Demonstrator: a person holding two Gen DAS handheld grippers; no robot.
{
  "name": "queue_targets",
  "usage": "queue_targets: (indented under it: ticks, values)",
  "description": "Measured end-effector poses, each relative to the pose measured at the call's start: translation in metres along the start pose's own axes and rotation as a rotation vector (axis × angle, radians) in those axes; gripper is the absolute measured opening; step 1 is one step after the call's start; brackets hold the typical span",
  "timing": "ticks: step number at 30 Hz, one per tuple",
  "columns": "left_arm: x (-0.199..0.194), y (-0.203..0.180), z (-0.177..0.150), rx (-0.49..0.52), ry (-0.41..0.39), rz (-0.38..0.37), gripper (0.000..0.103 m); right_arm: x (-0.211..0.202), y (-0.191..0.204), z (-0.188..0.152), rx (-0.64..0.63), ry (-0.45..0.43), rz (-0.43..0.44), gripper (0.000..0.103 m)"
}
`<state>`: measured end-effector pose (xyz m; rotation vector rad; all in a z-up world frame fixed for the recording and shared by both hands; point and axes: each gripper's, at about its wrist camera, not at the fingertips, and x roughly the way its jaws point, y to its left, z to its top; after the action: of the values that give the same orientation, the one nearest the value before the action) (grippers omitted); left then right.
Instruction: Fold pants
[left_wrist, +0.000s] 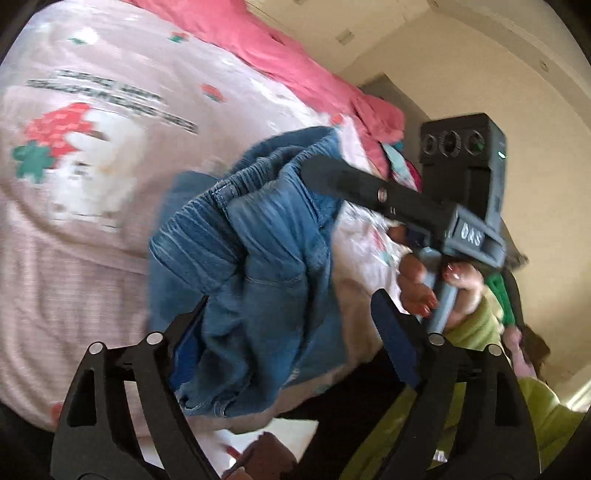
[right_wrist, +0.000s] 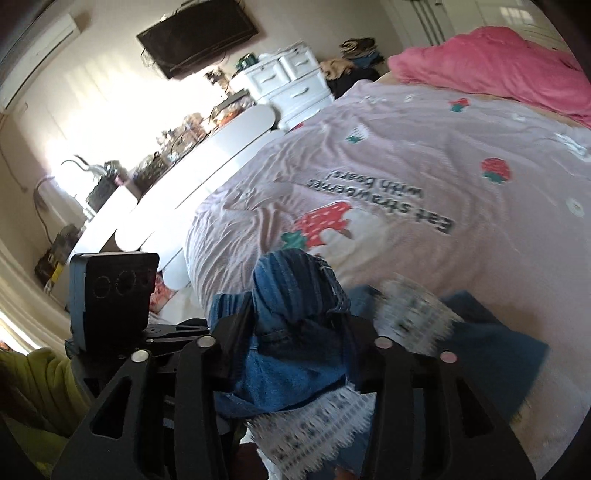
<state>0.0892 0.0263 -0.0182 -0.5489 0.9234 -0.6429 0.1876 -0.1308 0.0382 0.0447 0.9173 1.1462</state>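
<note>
Bed with a pale pink strawberry-print cover (right_wrist: 424, 155), rumpled pink blanket (right_wrist: 491, 62) at its far end, white chest of drawers (right_wrist: 288, 81) beside it, dark wall-mounted television (right_wrist: 197, 35), cluttered white worktop (right_wrist: 192, 173) along the wall

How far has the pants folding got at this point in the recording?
Done: nothing looks folded. The denim pants hang bunched in a crumpled mass above the pink bedspread. In hand: the denim sits between the fingers of both the left gripper and the right gripper; a firm grip cannot be told through the blur. Left: spreading the pants flat on the bed and making every fold.
</note>
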Motion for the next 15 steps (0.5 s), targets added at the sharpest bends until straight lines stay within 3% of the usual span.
queue_targets:
  ticks: [2, 4, 7, 8, 11, 15]
  values:
    - [0.017, -0.011, -0.006, 0.046, 0.061, -0.016, 0.077, -0.016, -0.012, -0.010, 0.035, -0.039, -0.004, 0.059]
    - [0.029, -0.020, -0.015, 0.103, 0.119, 0.020, 0.078, -0.032, -0.027, -0.021, 0.078, -0.076, -0.016, 0.061]
    - [0.025, -0.025, -0.018, 0.114, 0.117, 0.024, 0.078, -0.053, -0.050, -0.042, 0.156, -0.115, -0.047, 0.061]
    - [0.021, -0.027, -0.017, 0.123, 0.096, 0.055, 0.078, -0.059, -0.057, -0.050, 0.175, -0.119, -0.074, 0.061]
    - [0.014, -0.031, -0.013, 0.186, 0.056, 0.251, 0.078, -0.063, -0.058, -0.064, 0.172, -0.111, -0.145, 0.061]
    - [0.033, -0.020, -0.015, 0.269, 0.111, 0.432, 0.078, -0.050, -0.053, -0.074, 0.142, -0.081, -0.185, 0.061]
